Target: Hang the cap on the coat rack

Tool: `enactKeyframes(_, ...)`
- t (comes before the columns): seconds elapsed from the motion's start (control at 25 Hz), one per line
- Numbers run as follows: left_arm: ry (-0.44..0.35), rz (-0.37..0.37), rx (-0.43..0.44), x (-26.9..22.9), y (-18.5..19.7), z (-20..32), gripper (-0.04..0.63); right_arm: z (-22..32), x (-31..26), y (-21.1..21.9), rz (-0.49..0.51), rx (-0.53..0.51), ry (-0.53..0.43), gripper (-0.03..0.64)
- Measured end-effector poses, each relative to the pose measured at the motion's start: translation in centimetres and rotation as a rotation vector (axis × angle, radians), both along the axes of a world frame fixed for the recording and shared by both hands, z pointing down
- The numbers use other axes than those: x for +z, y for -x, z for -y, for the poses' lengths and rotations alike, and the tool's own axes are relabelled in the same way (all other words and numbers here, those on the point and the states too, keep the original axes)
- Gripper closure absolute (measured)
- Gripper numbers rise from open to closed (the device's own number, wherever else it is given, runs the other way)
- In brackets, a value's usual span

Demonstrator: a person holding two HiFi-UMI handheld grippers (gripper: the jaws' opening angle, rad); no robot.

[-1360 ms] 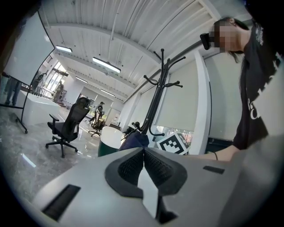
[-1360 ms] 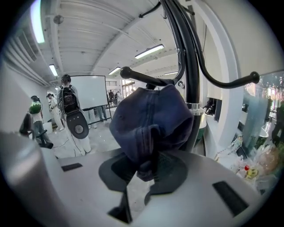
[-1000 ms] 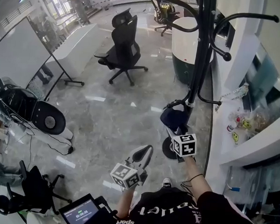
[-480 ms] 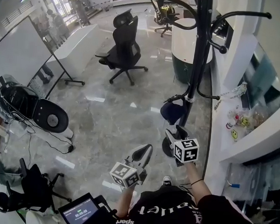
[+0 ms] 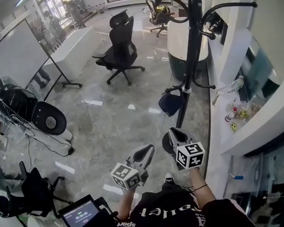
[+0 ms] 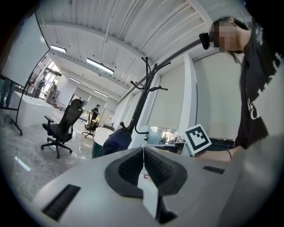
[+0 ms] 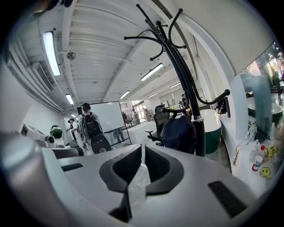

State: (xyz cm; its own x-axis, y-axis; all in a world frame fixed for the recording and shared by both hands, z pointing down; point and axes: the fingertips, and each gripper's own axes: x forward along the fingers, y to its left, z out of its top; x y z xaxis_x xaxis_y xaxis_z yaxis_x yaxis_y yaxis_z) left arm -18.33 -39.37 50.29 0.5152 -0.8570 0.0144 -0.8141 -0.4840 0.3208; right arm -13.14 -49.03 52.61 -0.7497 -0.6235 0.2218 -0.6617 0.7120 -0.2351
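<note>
Cap (image 5: 171, 103) looks loosely hung on the coat rack (image 5: 189, 65)'s low hook; the nearby right hand-held gripper (image 5: 172, 134), jaws closing empty, could nudge it off.

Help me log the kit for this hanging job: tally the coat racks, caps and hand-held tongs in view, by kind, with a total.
Coat rack: 1
Cap: 1, navy, hanging on a low hook of the rack
Tongs: 2, left tongs shut, right tongs closing with nothing between them
Total: 4
</note>
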Motion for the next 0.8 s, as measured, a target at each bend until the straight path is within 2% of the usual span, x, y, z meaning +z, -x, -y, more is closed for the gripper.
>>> enactKeyframes(0.28,-0.007,0.006,0.047,-0.2,-1.1,-5.1,0.591,-6.2,0.1,-0.6,0.013,0.008,0.023,0.6)
enactKeyframes(0.8,0.019,-0.006,0.125,0.5,-2.8,-18.1,0.591,-21.4,0.2,-2.6,0.032,0.044,0.044,0.6)
